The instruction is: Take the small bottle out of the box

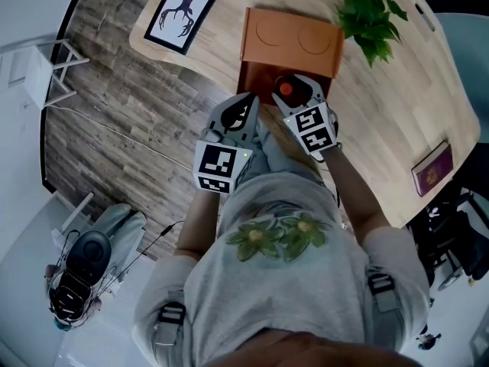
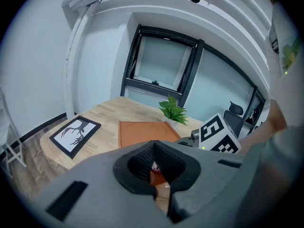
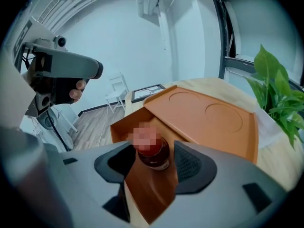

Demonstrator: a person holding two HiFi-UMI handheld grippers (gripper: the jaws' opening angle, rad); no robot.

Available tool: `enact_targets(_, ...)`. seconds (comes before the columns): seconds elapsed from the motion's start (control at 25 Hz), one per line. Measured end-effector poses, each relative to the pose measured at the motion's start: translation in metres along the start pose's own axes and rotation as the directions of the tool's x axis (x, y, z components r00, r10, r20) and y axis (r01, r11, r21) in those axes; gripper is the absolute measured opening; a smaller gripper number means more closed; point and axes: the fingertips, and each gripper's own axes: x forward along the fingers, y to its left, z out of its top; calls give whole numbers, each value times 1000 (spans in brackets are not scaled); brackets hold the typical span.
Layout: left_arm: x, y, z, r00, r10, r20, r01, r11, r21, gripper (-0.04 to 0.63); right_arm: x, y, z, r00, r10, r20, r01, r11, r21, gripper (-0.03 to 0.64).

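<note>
Right tool [image 3: 152, 146] is wide open and sits around the bottle [image 3: 154, 156]. There's a thin gap on each side of the bottle, so the pads aren't gripping it. The bottle stands upright in the open orange box [image 3: 127, 126], red cap up. The lid [image 3: 209, 118] is flipped back and lies flat just ahead of the tool.

From the head view, that tool [image 1: 292, 92] hangs right over the box [image 1: 258, 76] at the near edge of the bench [image 1: 397, 90], with the cap [image 1: 285, 90] showing between the jaws.

Left tool [image 2: 155, 144] is closed, tips together, nothing in it. It hangs just left of the right one, off the bench edge [image 1: 243, 109]. A plant [image 1: 370, 17] is further ahead on the right, and a framed picture [image 1: 181, 15] ahead on the left.
</note>
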Motion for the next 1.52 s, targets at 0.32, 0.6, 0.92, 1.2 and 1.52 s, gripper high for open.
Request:
enact_targets(0.32, 2, 2, -5, 1000, 0, -15, 0, 1000, 0, 8, 7, -2, -5, 1000, -1, -21, 1, 1000, -6, 224)
enact_targets(0.6, 1, 2, -7, 1000, -1, -18, 1, 1000, -4, 8, 10, -2, -8, 999, -1, -38, 1, 1000, -4, 223)
enact_targets(0.92, 1, 4, -7, 1000, -1, -20, 1, 1000, -3, 8, 13, -2, -9, 999, -5, -39, 4, 1000, -16, 222)
enact_targets(1.2, 1, 2, -9, 1000, -1, -22, 1, 1000, -3, 8, 12, -2, -9, 999, -10, -43, 9, 1000, -23, 222)
enact_targets(1.52, 1, 3, -9, 1000, 4, -23, -4, 1000, 2, 8, 12, -2, -9, 999, -10, -52, 8, 999, -40, 222)
